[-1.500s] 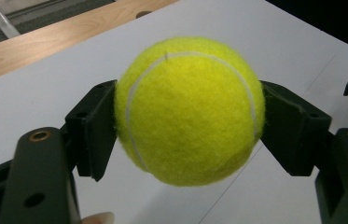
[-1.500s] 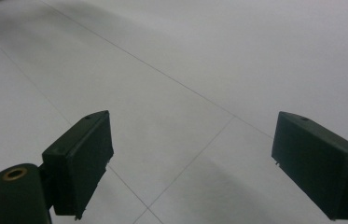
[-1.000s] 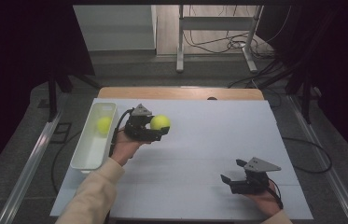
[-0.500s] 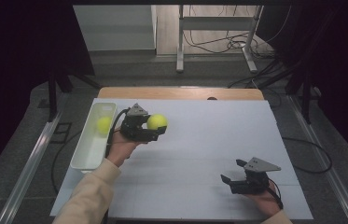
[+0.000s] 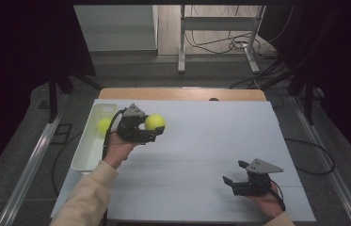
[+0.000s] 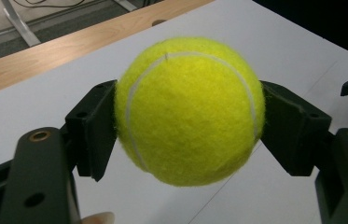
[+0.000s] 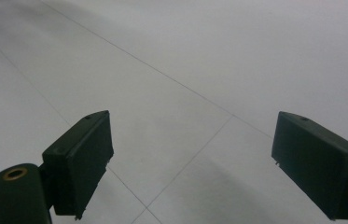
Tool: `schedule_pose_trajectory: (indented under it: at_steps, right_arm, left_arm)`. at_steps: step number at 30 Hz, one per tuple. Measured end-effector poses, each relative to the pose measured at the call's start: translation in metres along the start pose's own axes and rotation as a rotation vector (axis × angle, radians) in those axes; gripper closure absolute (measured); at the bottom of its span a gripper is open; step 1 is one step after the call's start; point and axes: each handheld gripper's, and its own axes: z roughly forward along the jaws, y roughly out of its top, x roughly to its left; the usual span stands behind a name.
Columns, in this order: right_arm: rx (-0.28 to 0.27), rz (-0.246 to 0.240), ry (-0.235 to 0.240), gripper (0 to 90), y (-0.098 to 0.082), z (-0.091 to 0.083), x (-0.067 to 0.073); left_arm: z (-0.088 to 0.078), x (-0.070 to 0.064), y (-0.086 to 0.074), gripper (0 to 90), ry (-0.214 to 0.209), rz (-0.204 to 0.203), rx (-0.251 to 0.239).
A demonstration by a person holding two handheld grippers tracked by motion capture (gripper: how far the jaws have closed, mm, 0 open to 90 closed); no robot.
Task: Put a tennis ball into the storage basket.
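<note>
Yellow tennis ball (image 6: 188,109) sits clamped in the left gripper (image 5: 150,128) above the counter (image 5: 220,141) left of centre, seemingly mid-carry toward the white tray (image 5: 84,150) holding another ball (image 5: 103,125); right gripper (image 5: 235,175) idles wide.

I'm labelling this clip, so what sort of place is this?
Probably a lab recording station: a white-covered table ringed by black curtains, loose cables on the floor, and handheld grippers for moving tennis balls.
</note>
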Motion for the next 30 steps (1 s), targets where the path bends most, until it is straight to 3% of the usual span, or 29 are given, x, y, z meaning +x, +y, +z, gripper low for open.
schedule_pose_trajectory:
  at_steps: [30]
  right_arm:
    - [-0.005, 0.005, -0.006, 12.8, 0.000, -0.001, -0.001]
  left_arm:
    - [-0.020, 0.011, -0.005, 26.4, 0.037, -0.030, -0.023]
